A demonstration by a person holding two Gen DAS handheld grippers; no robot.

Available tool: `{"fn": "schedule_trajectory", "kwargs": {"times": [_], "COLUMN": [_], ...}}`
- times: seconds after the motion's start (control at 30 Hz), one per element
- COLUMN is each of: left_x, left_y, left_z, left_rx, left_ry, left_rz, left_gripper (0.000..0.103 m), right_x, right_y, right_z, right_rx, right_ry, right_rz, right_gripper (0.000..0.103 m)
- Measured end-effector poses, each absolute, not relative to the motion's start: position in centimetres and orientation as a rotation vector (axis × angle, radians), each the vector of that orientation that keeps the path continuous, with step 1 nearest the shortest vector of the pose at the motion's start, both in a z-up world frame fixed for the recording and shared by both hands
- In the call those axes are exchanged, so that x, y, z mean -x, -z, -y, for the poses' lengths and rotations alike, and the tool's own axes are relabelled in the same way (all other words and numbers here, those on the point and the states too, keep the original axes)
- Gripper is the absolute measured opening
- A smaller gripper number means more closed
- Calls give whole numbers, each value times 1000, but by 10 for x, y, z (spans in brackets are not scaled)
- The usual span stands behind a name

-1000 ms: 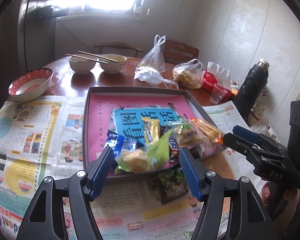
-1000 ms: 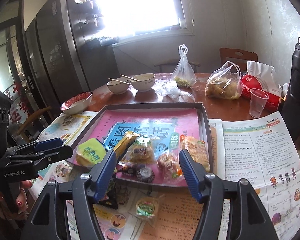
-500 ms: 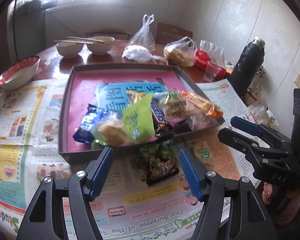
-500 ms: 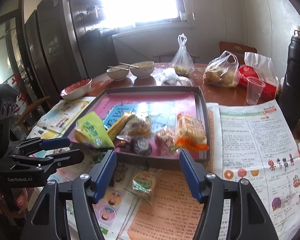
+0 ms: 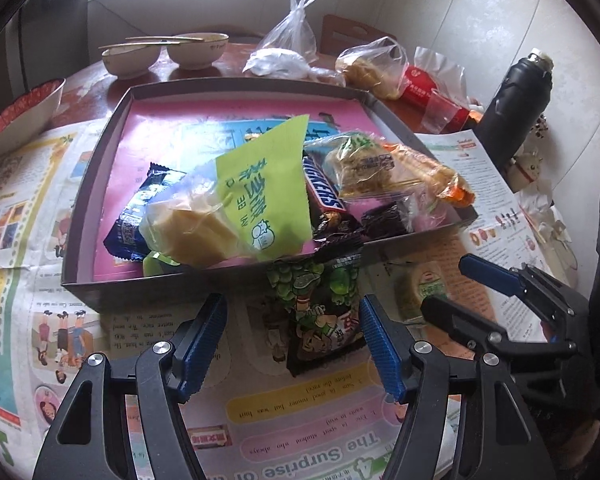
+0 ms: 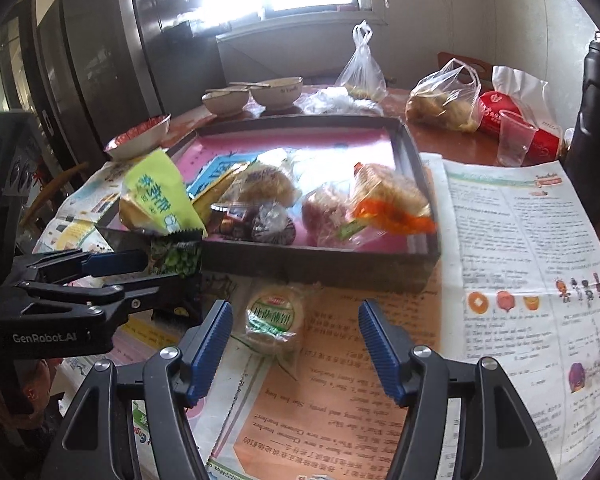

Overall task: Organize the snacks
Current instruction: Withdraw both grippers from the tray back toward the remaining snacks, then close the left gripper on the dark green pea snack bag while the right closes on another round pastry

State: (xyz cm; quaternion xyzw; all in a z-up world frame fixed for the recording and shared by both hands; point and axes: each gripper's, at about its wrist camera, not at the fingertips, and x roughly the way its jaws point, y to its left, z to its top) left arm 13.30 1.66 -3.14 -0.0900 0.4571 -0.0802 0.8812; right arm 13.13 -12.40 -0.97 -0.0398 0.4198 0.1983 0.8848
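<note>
A shallow grey box (image 5: 220,284) with a pink lining holds a pile of wrapped snacks (image 5: 268,196); it also shows in the right wrist view (image 6: 320,266). A green pea snack bag (image 5: 324,308) lies on the newspaper just in front of the box, between the fingers of my open left gripper (image 5: 292,312). A round green-labelled cake (image 6: 274,316) lies on the newspaper just ahead of my open right gripper (image 6: 296,320). The left gripper (image 6: 152,268) shows at the left of the right wrist view, over the pea bag (image 6: 176,260).
Newspapers (image 6: 520,260) cover the round table. Behind the box stand two bowls with chopsticks (image 5: 164,52), plastic bags of food (image 5: 372,66), a red pack (image 6: 516,120), a plastic cup (image 6: 514,142) and a black flask (image 5: 516,104). A red-rimmed bowl (image 5: 20,116) sits at the left.
Both grippers have dropped lower and closer to the table, toward the loose snacks in front of the box. Both stay open.
</note>
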Motion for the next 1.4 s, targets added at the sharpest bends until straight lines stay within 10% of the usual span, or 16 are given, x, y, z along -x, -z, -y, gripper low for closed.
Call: {"fn": "schedule_trajectory", "kwargs": {"times": [0.27, 0.57, 1.4], "left_x": [-136, -138, -114], "left_y": [35, 38, 19], "left_z": [-13, -4, -26], "left_rx": [190, 185, 219], "left_ry": [184, 226, 236], "left_rz": [-953, -967, -934], "left_gripper": [67, 39, 36], "right_x": [-134, -134, -123], "right_y": [18, 24, 8], "right_z": [116, 107, 113], "right_rx": [112, 146, 127], "right_ry": [-402, -402, -443], "right_rz": [-875, -869, -829], "right_gripper": [65, 59, 34]}}
